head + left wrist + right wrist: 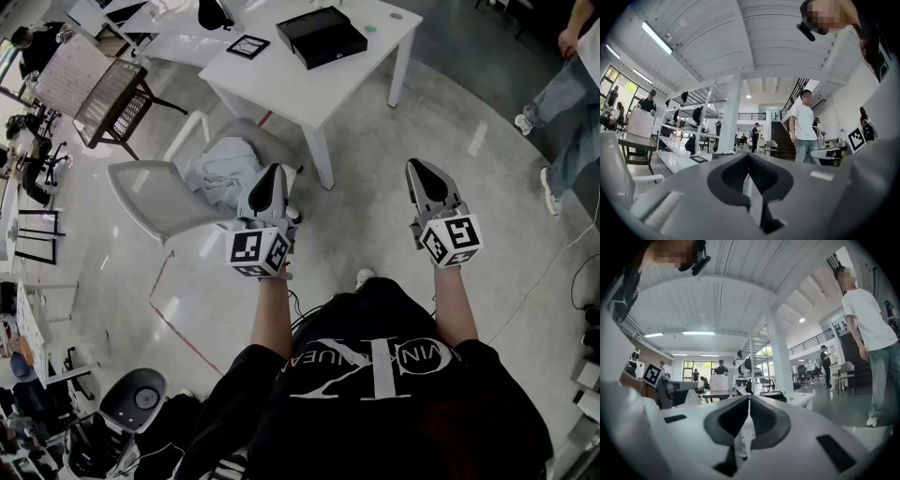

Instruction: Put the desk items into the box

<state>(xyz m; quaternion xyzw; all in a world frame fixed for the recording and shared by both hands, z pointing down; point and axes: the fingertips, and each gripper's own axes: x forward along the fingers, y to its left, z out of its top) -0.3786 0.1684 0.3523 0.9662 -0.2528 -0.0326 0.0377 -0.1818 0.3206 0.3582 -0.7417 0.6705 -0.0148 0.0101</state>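
**Close the gap to the table first**

Both tongs clenched on nothing: left gripper (272, 174) and right gripper (422, 169) held out over bare floor, jaws pressed together in each gripper view, nothing between them.

Well apart from the work. White table (281, 89) up at 12 o'clock in the head view, black box (322, 36) resting on it. Flat black-framed item (247, 45) at 9 o'clock of the box, small greenish thing (370, 28) at 3 o'clock of it.

Probably the approach stage, with no item picked yet.

- Step toward 12 o'clock, skirting the grey chair (155, 197) at 9 o'clock of the left gripper.
- Spread the jaws on the way in, not right at the item.
- Take the framed piece by one edge: lying low on the tabletop, likely to slip under a top-down pinch.
- Box open or closed: not readable from here. Check on arrival, and keep one gripper free for a lid if needed.
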